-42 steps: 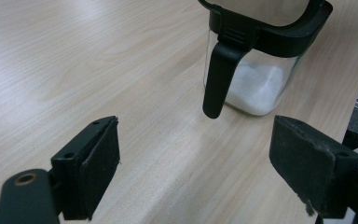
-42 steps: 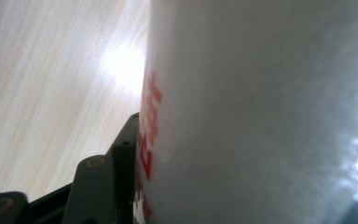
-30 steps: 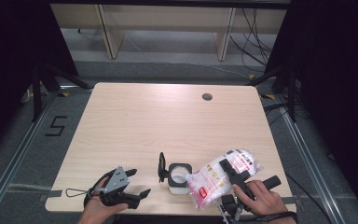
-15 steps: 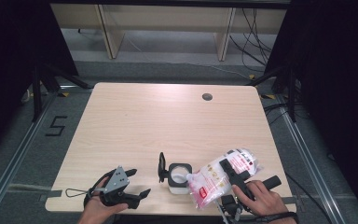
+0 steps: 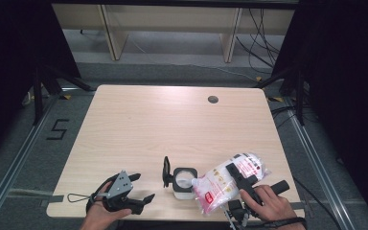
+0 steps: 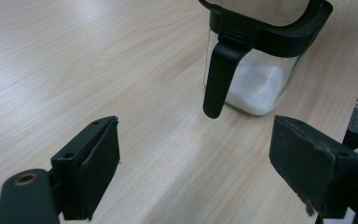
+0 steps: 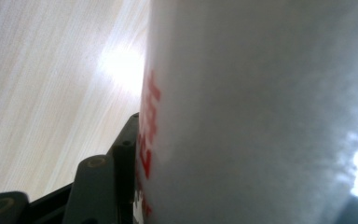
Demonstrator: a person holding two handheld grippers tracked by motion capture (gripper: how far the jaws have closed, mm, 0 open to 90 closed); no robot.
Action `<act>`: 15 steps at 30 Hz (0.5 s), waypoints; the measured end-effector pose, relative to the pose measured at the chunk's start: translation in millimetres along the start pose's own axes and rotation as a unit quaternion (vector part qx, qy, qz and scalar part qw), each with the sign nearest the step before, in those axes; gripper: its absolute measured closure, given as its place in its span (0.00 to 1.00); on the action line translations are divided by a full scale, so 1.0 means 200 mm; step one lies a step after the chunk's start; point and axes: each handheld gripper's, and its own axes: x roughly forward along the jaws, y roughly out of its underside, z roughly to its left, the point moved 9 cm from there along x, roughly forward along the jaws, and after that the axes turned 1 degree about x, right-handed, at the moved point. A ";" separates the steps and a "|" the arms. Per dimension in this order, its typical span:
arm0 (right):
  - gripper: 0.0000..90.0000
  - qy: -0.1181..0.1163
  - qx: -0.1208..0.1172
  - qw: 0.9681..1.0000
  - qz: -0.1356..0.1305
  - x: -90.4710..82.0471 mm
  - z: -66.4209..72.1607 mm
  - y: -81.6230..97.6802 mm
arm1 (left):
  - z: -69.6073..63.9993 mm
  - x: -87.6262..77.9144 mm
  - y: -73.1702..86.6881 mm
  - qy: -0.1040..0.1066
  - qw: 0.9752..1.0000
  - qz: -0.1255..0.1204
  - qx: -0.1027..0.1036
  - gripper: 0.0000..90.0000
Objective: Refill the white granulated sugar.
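Pale wood made up the tabletop (image 5: 139, 124), bare apart from a small cluster near the person's edge. Largest there was the bag (image 5: 227, 181), white plastic with red print, held tilted so that its open corner hung over the mouth of the jar (image 5: 184, 181); that slant looked meant to let the white grains run down into it. The right gripper (image 5: 237, 173) clamped the bag across its middle, its fingers (image 7: 121, 172) spread fairly wide because the bulging plastic sat between them, pressed against the pad in the right gripper view. A grip at mid-body, rather than at the top, probably gave control over the pour.

Next came the jar, a small glass one with a black rim, standing upright on the tabletop just left of the bag and already holding some white grains at the bottom. Its black lid (image 5: 166, 171) stood swung open on the far side from the bag, likely to keep the mouth free. A black handle (image 6: 216, 77) hung down its side.

Off to the left, the left gripper (image 5: 141, 189) rested low near the tabletop edge, apart from the jar, fingers (image 6: 95, 168) wide open and holding nothing, pointed towards the jar as if ready to steady it.
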 end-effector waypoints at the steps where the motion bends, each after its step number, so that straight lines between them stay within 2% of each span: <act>1: 0.50 0.003 -0.004 1.000 -0.003 0.00 -0.01 0.00 | 0.00 0.00 0.00 -0.001 1.000 0.003 0.004 0.18; 2: 0.50 0.001 0.000 1.000 0.000 0.00 0.00 0.00 | -0.01 0.00 -0.01 0.003 1.000 -0.006 -0.007 0.18; 5: 0.50 -0.001 -0.008 1.000 0.001 0.00 0.00 0.00 | 0.00 0.00 0.00 0.000 1.000 0.000 0.000 0.18; 9: 0.50 -0.004 0.001 1.000 0.004 0.00 0.01 0.00 | -0.01 0.01 -0.01 0.004 1.000 -0.008 -0.004 0.18; 12: 0.50 -0.003 -0.001 1.000 0.001 0.00 0.01 0.00 | -0.01 0.00 -0.01 0.004 1.000 -0.007 -0.006 0.18; 13: 0.50 -0.004 -0.003 1.000 0.003 0.01 0.01 0.00 | 0.00 0.00 0.00 0.004 1.000 -0.005 -0.001 0.18; 15: 0.50 -0.005 -0.001 1.000 0.006 0.00 0.01 0.00 | -0.01 0.00 -0.01 0.002 1.000 -0.007 -0.007 0.18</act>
